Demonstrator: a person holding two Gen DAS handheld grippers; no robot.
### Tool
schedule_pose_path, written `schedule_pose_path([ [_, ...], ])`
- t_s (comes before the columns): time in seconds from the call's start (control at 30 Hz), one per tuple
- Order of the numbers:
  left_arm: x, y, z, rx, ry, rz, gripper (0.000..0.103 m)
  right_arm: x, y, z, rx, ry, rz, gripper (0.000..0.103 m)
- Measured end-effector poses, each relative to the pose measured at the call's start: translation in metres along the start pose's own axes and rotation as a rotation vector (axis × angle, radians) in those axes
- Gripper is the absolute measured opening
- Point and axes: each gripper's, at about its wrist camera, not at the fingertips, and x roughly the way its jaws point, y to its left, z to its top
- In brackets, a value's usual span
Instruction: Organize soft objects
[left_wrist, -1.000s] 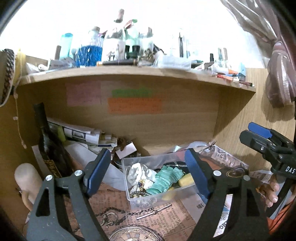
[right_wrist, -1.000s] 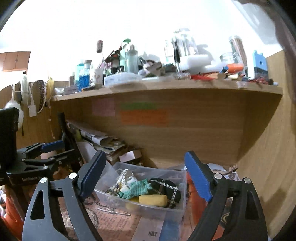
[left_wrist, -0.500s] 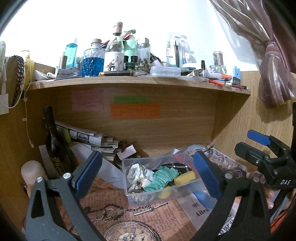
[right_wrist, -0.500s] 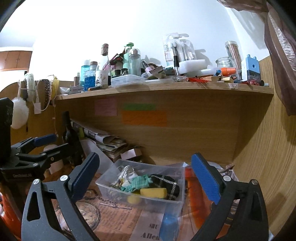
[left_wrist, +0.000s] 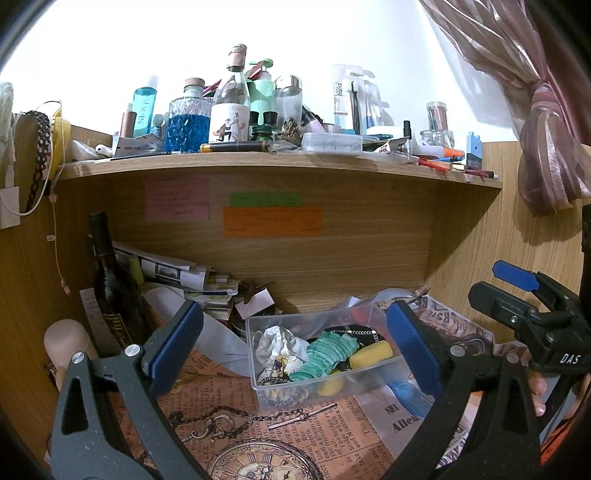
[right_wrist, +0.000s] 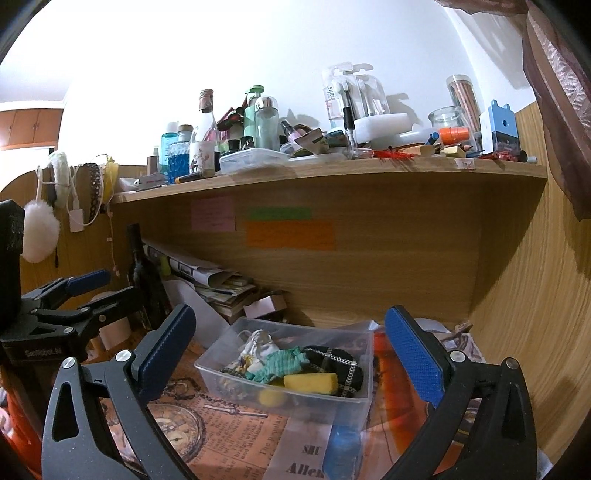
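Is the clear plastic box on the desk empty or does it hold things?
It holds things: the clear plastic box contains a yellow sponge and green fabric.

Home desk nook, cluttered wooden shelf (left_wrist: 280, 162) of toiletry bottles (left_wrist: 184, 122), tied curtain (left_wrist: 546, 162), sticky notes (left_wrist: 271, 221)

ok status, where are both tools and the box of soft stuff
Left tool open, empty. Right tool open, empty. Clear bin holds yellow sponge, teal cloth. Nothing blocking it.

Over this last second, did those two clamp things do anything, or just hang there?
Both pulled back and tilted up from the plastic box, so more of the shelf shows. Nothing was grabbed or let go. Jaws of both stayed wide open; the sponge and cloths stayed inside.
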Motion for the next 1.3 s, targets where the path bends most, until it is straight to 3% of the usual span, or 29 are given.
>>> schedule_pose_path([
  [1.3, 0.0015, -0.0003, 0.0002, -0.006, -0.003, 0.005, 0.102, 0.0029, 0.0096, -0.0014, 0.007, 0.004, 0.004, 0.103],
])
